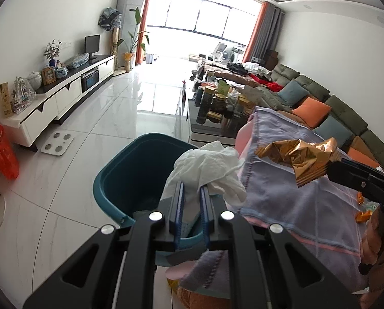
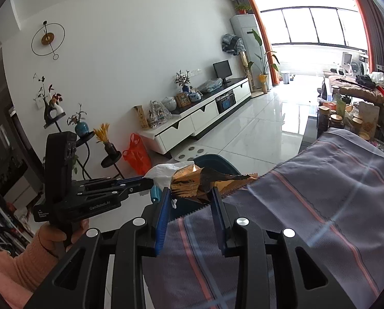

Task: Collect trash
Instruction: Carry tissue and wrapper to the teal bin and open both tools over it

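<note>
My left gripper [image 1: 192, 188] is shut on a crumpled white tissue [image 1: 207, 167], held over the rim of a teal bin [image 1: 130, 170] on the floor. My right gripper [image 2: 190, 193] is shut on a crumpled gold foil wrapper [image 2: 192, 180], which hangs near the table's edge. In the left wrist view the wrapper [image 1: 300, 154] and the right gripper [image 1: 331, 170] come in from the right. In the right wrist view the left gripper [image 2: 150, 182] with the tissue [image 2: 163, 171] sits just left of the wrapper, and the bin [image 2: 217, 162] shows behind both.
A grey-blue striped cloth [image 1: 307, 193] covers the table at the right, with orange scraps [image 1: 363, 215] on it. A cluttered coffee table [image 1: 217, 108] and a sofa [image 1: 320, 97] lie beyond. A white scale [image 1: 58, 143] and an orange bag [image 1: 4, 154] are on the tiled floor.
</note>
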The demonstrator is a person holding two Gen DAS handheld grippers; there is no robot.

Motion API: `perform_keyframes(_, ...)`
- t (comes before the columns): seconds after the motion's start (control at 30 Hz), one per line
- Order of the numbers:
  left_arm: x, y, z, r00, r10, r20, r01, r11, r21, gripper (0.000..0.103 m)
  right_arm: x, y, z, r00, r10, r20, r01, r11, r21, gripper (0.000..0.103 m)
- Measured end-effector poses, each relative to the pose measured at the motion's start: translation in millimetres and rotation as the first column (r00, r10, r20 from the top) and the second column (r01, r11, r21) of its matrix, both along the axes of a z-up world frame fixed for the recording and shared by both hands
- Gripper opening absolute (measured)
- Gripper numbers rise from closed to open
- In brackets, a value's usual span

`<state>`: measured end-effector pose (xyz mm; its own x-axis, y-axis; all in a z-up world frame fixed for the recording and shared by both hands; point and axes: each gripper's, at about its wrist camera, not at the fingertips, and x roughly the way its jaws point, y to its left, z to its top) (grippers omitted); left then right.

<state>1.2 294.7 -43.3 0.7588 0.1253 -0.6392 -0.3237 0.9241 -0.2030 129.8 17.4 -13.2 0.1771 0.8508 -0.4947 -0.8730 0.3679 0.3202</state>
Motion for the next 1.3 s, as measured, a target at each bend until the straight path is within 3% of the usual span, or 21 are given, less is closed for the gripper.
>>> perform_keyframes(0.33, 9.9, 14.5, -15.5, 0.999, 0.029, -0.04, -0.029, 1.0, -0.004, 0.014, 6.3, 29.3, -10.9, 1.0, 0.026, -0.007, -0.026, 0.998, -0.052, 0.032)
perform_keyframes(0.67, 25.5, 20.9, -33.3, 0.994, 0.049, -0.094, -0.049, 0.999, 0.008, 0.014, 23.4, 62.6, -27.9, 0.997, 0.034, -0.071, -0.042, 0.992, -0.12, 0.033)
perform_keyframes(1.17, 45.1, 33.4, -58.1, 0.987, 0.06, -0.151, -0.064, 0.998, -0.026, 0.014, 43.1, 99.9, -49.4, 0.987, 0.016, -0.161, -0.05, 0.977, -0.207, 0.042)
perform_keyframes(1.3, 49.7, 36.8, -64.2, 0.986, 0.06, -0.158, -0.068, 0.997, -0.044, 0.02, 46.8, 101.1, -51.7, 0.983, 0.004, -0.181, -0.043, 0.976, -0.212, 0.045)
